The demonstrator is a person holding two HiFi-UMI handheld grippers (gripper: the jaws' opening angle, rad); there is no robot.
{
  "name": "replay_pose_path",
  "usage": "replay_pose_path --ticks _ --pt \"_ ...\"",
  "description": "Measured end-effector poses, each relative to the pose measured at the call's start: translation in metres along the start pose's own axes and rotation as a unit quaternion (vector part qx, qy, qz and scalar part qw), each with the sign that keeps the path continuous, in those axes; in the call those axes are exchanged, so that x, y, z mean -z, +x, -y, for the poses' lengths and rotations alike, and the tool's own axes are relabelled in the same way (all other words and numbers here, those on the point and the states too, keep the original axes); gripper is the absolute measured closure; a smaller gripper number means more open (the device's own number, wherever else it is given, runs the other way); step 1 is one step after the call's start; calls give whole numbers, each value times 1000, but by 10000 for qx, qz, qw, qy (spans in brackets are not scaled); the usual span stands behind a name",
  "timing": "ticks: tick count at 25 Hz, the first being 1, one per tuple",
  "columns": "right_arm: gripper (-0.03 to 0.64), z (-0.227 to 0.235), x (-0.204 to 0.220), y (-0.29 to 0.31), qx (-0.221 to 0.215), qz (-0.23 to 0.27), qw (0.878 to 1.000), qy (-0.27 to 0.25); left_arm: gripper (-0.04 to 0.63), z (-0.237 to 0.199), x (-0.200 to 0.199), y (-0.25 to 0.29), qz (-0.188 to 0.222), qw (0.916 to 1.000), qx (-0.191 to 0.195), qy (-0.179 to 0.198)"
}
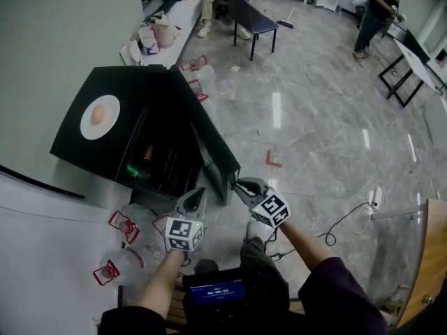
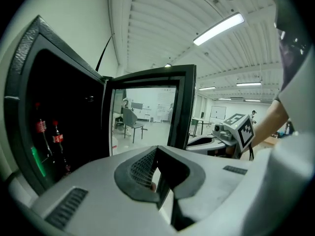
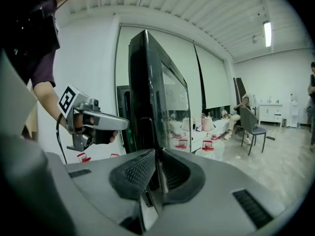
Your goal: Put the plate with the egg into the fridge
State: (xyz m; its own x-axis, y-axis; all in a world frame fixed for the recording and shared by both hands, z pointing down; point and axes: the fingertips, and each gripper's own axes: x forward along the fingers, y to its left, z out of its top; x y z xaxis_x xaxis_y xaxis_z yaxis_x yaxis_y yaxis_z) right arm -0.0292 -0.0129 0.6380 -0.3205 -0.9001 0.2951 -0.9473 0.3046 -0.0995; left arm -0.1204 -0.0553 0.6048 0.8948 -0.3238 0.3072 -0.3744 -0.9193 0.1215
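A white plate (image 1: pixel 100 116) with a brown egg (image 1: pixel 99 113) lies on top of the small black fridge (image 1: pixel 136 86). The fridge's glass door (image 1: pixel 211 147) stands swung open toward me. My right gripper (image 1: pixel 239 185) is shut on the free edge of that door (image 3: pixel 147 97), which runs up between its jaws (image 3: pixel 156 157). My left gripper (image 1: pixel 200 195) hovers shut and empty just left of the door, in front of the open fridge. Its fingertips (image 2: pixel 156 154) are together. Cola bottles (image 2: pixel 48 137) stand inside the fridge.
Large water bottles with red handles (image 1: pixel 123 225) lie on the floor at the fridge's near left, and more (image 1: pixel 198 75) sit behind it. A dark bench (image 1: pixel 251 16) and people are far back. A cable (image 1: pixel 342 222) crosses the floor on the right, near a wooden tabletop (image 1: pixel 431 271).
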Motion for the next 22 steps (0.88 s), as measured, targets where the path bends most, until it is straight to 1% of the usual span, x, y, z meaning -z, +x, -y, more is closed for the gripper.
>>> replay_pose_path --ticks 2,4,6,8,11,15,17,19,20,22 --pt "566 30 -2 -16 -235 -7 9997 -93 585 18 -6 27 -36 9999 -111 -37" --pt "571 66 -4 -33 -204 18 9997 -97 585 34 -11 51 -59 9995 -261 -145" --pt "574 105 -7 -46 46 43 10000 -46 586 48 -18 73 -61 9990 -378 -243" --pt "575 141 -9 -55 345 61 9994 11 585 60 -25 91 -63 9987 -448 -243" --pt "574 174 -9 -72 570 90 9983 104 584 70 -40 105 -16 9984 -542 -183" --pt "574 181 3 -86 518 -16 9986 108 585 69 -54 107 24 9976 -680 -115" --pt "575 178 2 -87 529 85 9983 234 586 64 -56 99 39 9970 -765 -78" --pt "580 166 -10 -87 496 264 9980 298 584 57 -60 87 62 9962 -865 -70" --pt "603 157 -18 -86 449 340 9981 239 585 54 -63 79 73 9958 -909 -64" --pt "609 135 -38 -78 280 462 9985 4 586 47 -70 64 97 9950 -991 40"
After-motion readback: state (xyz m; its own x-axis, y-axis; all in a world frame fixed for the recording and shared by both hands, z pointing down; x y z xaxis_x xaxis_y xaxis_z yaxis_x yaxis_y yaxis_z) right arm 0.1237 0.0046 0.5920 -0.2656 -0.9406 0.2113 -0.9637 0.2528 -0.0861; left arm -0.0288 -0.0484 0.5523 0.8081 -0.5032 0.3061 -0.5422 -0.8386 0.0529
